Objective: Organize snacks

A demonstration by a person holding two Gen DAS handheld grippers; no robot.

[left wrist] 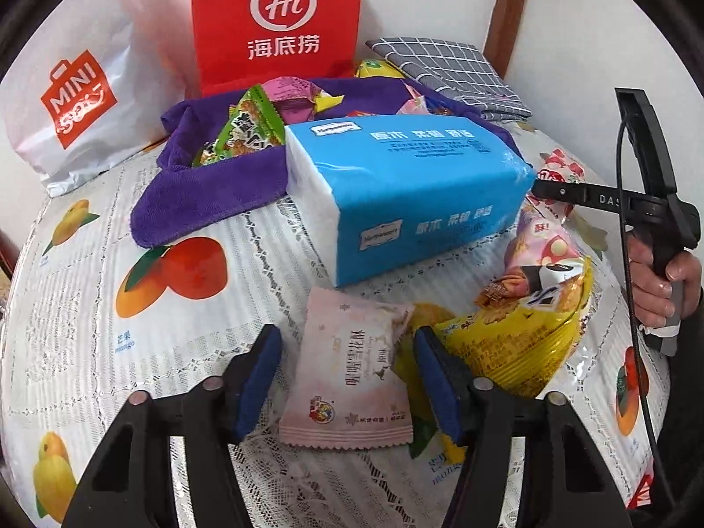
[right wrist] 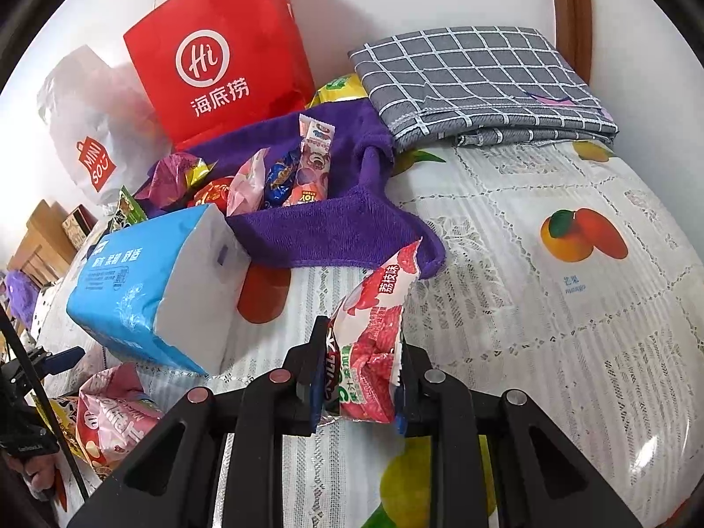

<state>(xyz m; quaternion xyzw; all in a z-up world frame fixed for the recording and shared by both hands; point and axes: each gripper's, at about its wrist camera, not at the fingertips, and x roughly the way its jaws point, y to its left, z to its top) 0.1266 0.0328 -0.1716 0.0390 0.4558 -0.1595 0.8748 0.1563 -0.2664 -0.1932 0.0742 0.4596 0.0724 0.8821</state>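
A pale pink snack packet point(left wrist: 347, 378) lies flat on the fruit-print tablecloth point(left wrist: 185, 321). My left gripper point(left wrist: 347, 343) straddles it, open, with its blue pads standing off either long side. My right gripper point(right wrist: 363, 343) is shut on a red lychee-flavour packet point(right wrist: 378, 303), holding it upright just above the cloth. A purple towel point(right wrist: 334, 229) at the back holds several small snacks point(right wrist: 281, 176). A yellow snack bag point(left wrist: 519, 339) and a pink one point(left wrist: 541, 246) lie to the right of the left gripper.
A blue tissue pack point(left wrist: 409, 202) lies between the towel and the loose snacks. A red paper bag point(left wrist: 277, 17) and a white shopping bag point(left wrist: 75, 101) stand against the wall. A folded grey checked cloth point(right wrist: 479, 83) lies at the back right. A hand point(left wrist: 655, 290) grips the other gripper's handle.
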